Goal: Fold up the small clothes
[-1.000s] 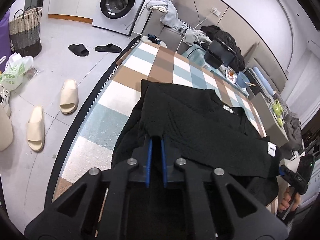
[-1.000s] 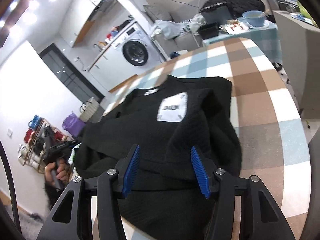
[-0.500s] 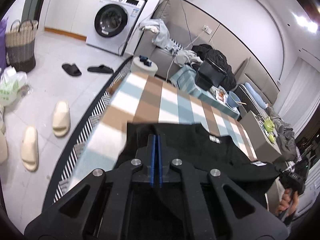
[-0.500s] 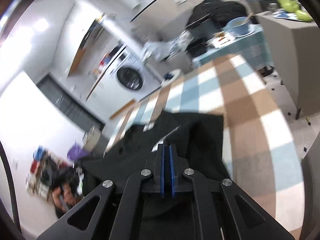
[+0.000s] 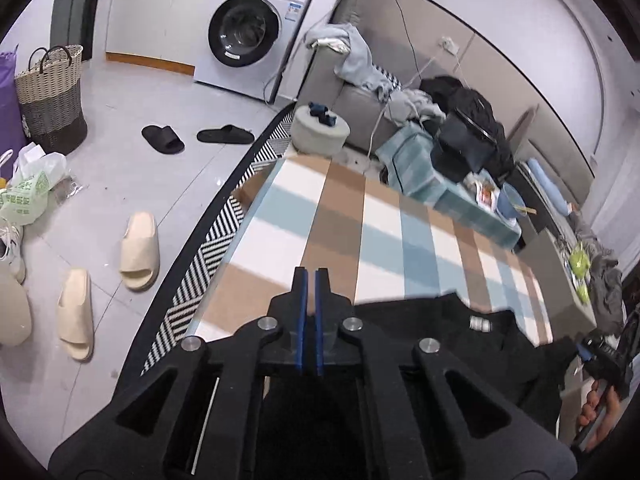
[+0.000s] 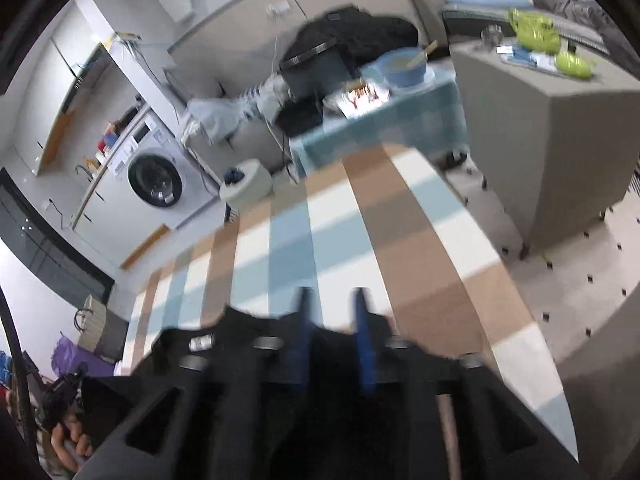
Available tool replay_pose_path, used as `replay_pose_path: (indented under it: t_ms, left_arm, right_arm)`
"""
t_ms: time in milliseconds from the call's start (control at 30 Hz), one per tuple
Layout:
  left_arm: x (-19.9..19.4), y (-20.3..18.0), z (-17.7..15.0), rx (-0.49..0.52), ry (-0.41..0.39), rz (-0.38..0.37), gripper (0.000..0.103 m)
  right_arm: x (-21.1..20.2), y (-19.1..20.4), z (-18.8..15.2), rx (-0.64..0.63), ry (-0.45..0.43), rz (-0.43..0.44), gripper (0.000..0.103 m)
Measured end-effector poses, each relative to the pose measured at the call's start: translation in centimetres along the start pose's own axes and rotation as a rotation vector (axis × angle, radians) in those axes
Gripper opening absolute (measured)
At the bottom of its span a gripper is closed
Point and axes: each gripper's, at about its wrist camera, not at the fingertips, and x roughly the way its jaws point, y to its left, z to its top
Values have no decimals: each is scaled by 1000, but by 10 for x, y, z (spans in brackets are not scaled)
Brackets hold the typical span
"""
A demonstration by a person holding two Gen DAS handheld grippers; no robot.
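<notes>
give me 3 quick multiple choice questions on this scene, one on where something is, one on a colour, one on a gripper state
1. The black garment lies:
A. in the washing machine
B. on the checked table
C. on the floor

2. The slippers beside the striped rug are:
A. cream
B. red
C. green

3. The right gripper is:
A. shut
B. out of view
C. open

Answers:
1 B, it rests on the checked table.
2 A, the slippers are cream.
3 C, a clear gap shows between its blue pads.

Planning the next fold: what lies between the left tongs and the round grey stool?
Only bare checked tablecloth, seen in the left wrist view; the black garment lies right of the left tongs.
</notes>
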Motion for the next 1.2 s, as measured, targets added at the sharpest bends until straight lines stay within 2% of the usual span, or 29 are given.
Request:
replay_pose_path:
  t_ms: [67,133,200,400,467,600,633,667,700,733,767,800,833,933,1000,1100,1200]
  left_arm:
    - [-10,4,-14,6,6,-14,19]
    - [-23,8,-29,12,1,-23,47]
    - [-40,12,-43,4,-19,-24,63]
    - [-67,2,-68,7,16,-100,65]
    - [-71,-5,-72,13,31,-126,67]
    - [-65,-20,-76,40,57,-115,67]
    - [-60,-24,-77,51,68,-92,67]
    - [-54,-26,-77,54,71,-71,66]
    - [-49,-27,-76,55,68,-54,54]
    - [-43,-27,-75,54,65,-44,28]
    - [-35,-27,-74,55,77,-33,16]
    - [-27,-26,-72,54,92,-30,2]
    - [-23,-24,-69,45,87,-29,2]
    - [-29,-17,-57,9,14,-32,2]
    - [-31,-13,-44,-11,-18,-24,2]
    - [-27,-9,-18,-39,-45,-22,2]
    - [-10,-6,5,-67,-44,-7,2]
  right_arm:
    - [-12,-6,-7,-7,16,29,41]
    - [-24,-9,-16,-35,29,28,42]
    - [-35,-13,-29,-47,68,58,42]
    - [-45,-1,-57,-93,155,106,42]
    - [-42,5,-59,-117,153,96,42]
    - [-18,11,-56,-110,184,70,42]
    - [-13,12,-55,-109,185,60,42]
    - [-9,13,-53,-113,183,62,42]
    - [-4,15,-52,-115,176,74,40]
    - [0,15,-49,-107,172,72,31]
    - [3,15,-48,-99,173,69,26]
    - [8,16,-46,-99,172,78,15]
    - [10,17,-45,-101,166,89,6]
    - [7,15,-40,-83,150,126,5]
    - [-10,11,-32,-67,81,140,5]
    - [-29,1,-15,-14,6,130,5]
    - [-23,-8,4,49,5,104,5]
